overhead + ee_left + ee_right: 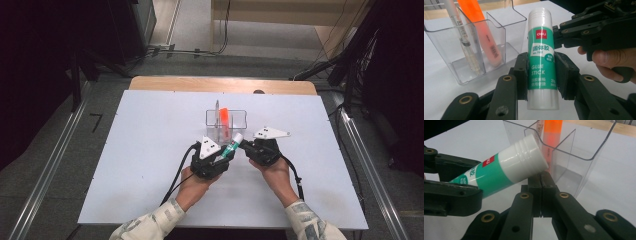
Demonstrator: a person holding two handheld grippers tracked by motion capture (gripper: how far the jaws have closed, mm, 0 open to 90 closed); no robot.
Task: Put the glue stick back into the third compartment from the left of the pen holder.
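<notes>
A green and white glue stick (231, 146) (541, 57) (506, 168) is clamped around its middle by my left gripper (223, 156) (541, 75), white cap pointing toward the organizer. My right gripper (248, 148) (541, 180) is shut with nothing between its pads, its tips just under and beside the cap. In the left gripper view the right gripper (555, 37) touches the stick's upper side. Just beyond stands a clear divided organizer (240, 112) (496, 27) (586, 150) holding an orange marker (223, 117) (481, 32) (551, 135) and a thin clear pen (217, 112) (461, 37).
Everything sits on a white board (150, 150) laid over a wooden table. The organizer's right compartment (569, 175) holds nothing. Cables trail from both grippers back toward the person's forearms. Dark equipment and floor cables lie beyond the table's far edge.
</notes>
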